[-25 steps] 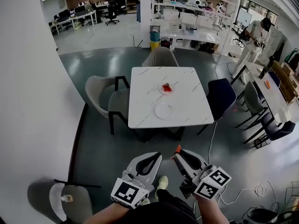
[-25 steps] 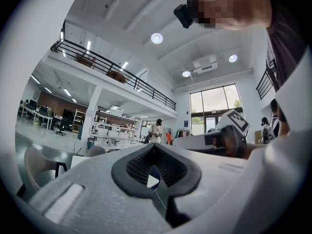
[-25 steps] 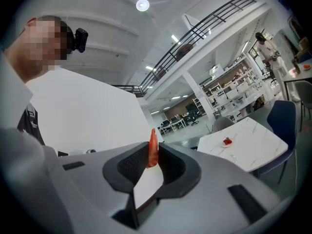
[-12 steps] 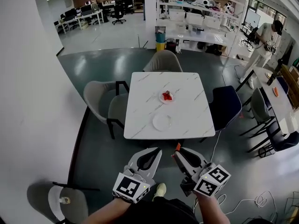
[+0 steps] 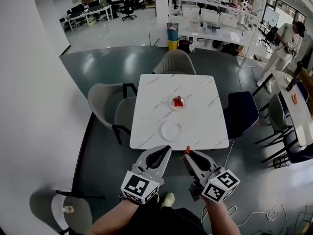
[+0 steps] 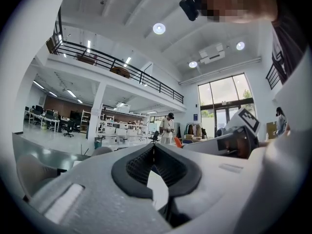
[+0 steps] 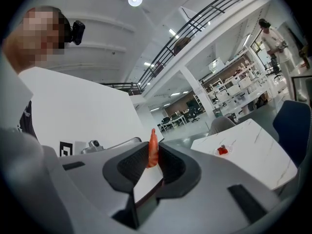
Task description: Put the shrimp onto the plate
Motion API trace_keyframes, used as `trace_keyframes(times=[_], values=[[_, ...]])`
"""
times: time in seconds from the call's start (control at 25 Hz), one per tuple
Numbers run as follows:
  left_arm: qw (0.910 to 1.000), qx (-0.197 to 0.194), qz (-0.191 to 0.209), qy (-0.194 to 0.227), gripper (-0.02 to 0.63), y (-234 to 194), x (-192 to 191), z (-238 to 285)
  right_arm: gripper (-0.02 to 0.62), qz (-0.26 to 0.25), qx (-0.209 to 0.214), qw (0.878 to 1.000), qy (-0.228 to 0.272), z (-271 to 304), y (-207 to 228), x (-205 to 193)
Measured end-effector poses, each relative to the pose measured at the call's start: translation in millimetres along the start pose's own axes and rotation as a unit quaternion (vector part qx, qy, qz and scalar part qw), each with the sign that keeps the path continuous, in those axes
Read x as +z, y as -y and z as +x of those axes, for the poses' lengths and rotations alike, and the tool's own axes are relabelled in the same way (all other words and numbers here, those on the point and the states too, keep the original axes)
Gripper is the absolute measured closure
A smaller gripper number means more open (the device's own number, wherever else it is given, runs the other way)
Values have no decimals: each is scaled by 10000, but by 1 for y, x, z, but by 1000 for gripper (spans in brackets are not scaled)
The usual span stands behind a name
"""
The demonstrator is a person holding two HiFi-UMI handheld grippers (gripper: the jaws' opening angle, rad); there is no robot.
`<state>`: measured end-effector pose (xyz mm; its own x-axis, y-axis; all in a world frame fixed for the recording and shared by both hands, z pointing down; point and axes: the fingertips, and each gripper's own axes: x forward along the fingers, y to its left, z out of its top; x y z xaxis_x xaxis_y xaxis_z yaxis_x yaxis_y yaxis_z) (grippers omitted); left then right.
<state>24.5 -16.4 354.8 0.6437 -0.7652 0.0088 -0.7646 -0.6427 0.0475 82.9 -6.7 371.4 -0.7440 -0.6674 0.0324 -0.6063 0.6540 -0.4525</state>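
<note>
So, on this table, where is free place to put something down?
The white table is bare left of both plates and along its right edge. The empty plate is free. Only the far plate, holding red food, is occupied.

Open-plan lab office (mezzanine (image 6: 114,65) overhead) with desks (image 5: 90,13) and equipment benches (image 5: 215,26)

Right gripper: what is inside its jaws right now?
An orange shrimp, pinched between the pads of the right gripper, with its tip poking out past them. The pads cover its lower part.
</note>
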Motion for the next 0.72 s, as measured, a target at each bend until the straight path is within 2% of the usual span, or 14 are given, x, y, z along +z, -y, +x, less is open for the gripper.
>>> trace_keyframes(times=[0.2, 0.48, 0.72], values=[[9999, -50, -83, -32, 598, -34, -9, 29, 531, -21, -163, 9999, -54, 30, 25, 6], [9987, -484, -170, 50, 598, -80, -14, 76, 531, -104, -515, 9986, -98, 82, 66, 21], [9969, -759, -209, 25, 598, -125, -24, 106, 531, -113, -849, 9963, -44, 127, 99, 12]])
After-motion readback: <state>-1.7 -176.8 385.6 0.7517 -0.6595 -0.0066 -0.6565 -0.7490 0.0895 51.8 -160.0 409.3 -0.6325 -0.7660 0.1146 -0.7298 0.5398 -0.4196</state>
